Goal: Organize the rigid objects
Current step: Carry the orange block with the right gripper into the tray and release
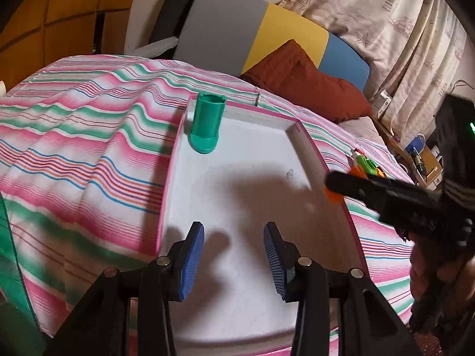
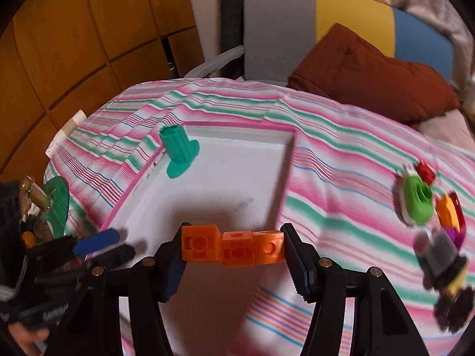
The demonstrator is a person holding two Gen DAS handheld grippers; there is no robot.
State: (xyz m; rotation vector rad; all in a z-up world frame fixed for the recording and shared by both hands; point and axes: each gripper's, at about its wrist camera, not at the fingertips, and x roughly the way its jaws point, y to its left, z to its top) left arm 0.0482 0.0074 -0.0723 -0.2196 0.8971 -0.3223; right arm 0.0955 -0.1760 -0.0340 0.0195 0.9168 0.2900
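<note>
The right gripper has its jaws clenched end to end on a row of orange blocks, three cubes joined in a line, held above the near edge of the white tray. The left gripper hangs over the tray's near part with its jaws released, and only the bare tray floor shows between the blue pads. In the right wrist view the left gripper shows at the tray's left rim, blurred. The tray, pink at the rim, lies on a bed under a striped sheet of pink, green and white. A green peg with a flared base stands in the tray's far left corner, just beside the wall. To the right of the tray, well apart from it on the sheet, lies a heap of small toys: a lime ring, a red piece, an orange one and darker ones too blurred to tell. Farther off a brown pillow rests against a headboard of grey, yellow and blue panels.
</note>
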